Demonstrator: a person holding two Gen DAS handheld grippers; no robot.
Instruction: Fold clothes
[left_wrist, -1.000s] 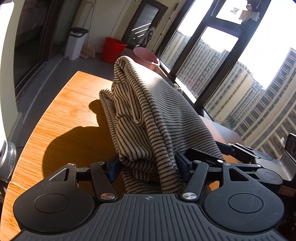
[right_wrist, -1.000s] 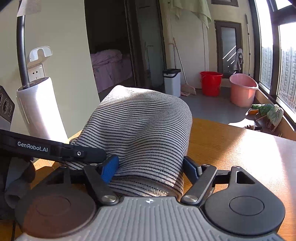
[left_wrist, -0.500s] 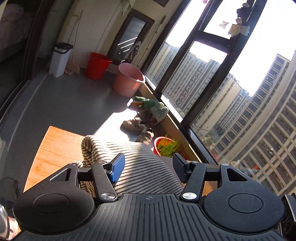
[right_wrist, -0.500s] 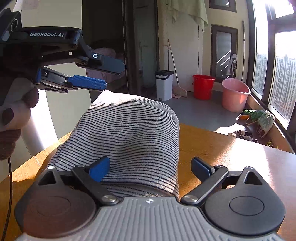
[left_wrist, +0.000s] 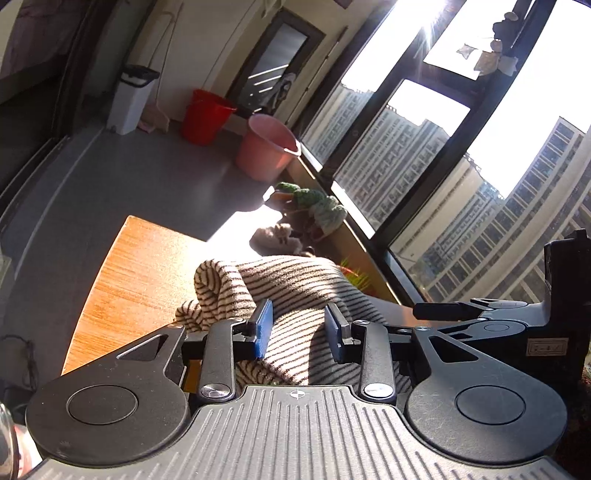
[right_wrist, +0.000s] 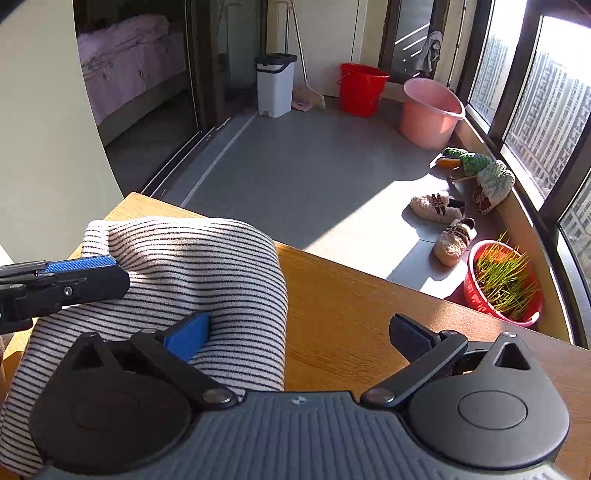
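Striped knit garment (right_wrist: 192, 280), cream with dark lines, lies folded in a rounded bundle on the wooden table (right_wrist: 369, 314), toward the table's far edge, at nine o'clock in the right wrist view. Left gripper (left_wrist: 297, 328) hovers over the garment with its jaws closing; the blue pads (left_wrist: 263, 326) stand apart above the cloth and pinch nothing. It enters the right wrist view at nine o'clock, over the bundle's top. Right gripper (right_wrist: 299, 334) is released, jaws spread wide, one finger over the cloth and the other over bare wood. Beyond the table, at twelve to two o'clock: white bin (right_wrist: 275, 85), red bucket (right_wrist: 360, 88), pink bucket (right_wrist: 430, 110), slippers (right_wrist: 443, 221), red pot of grass (right_wrist: 504, 284).
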